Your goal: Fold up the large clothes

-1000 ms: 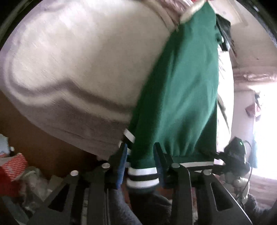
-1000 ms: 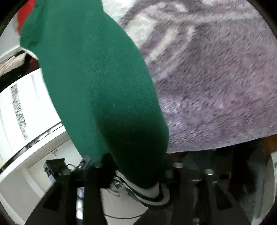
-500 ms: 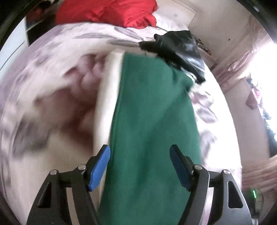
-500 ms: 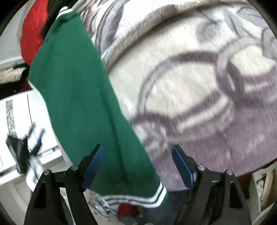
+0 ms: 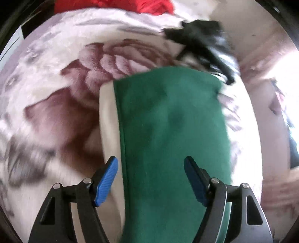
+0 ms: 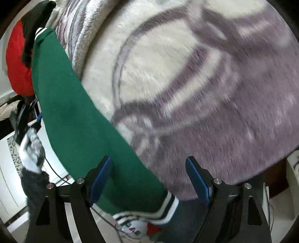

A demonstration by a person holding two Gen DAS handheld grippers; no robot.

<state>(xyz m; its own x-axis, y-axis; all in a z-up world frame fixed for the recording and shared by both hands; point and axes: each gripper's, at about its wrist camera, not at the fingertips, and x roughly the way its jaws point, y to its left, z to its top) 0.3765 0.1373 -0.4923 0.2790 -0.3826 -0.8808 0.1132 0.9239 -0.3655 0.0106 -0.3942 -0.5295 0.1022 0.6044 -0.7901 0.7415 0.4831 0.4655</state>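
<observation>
The left tool [image 5: 150, 177] stands wide and empty over the green garment [image 5: 168, 130], which lies flat on the patterned blanket [image 5: 56, 112] of the bed — its long axis runs straight away from the jaws toward a black garment [image 5: 201, 43] and red bedding [image 5: 112, 5]. A cream panel [image 5: 107, 121] borders its left edge. The right tool [image 6: 148, 179], wide too and holding nothing, hovers by the striped cuff [image 6: 166, 207] hanging off the bed's edge — probably the nearer grab. Open blanket lies to the right.
</observation>
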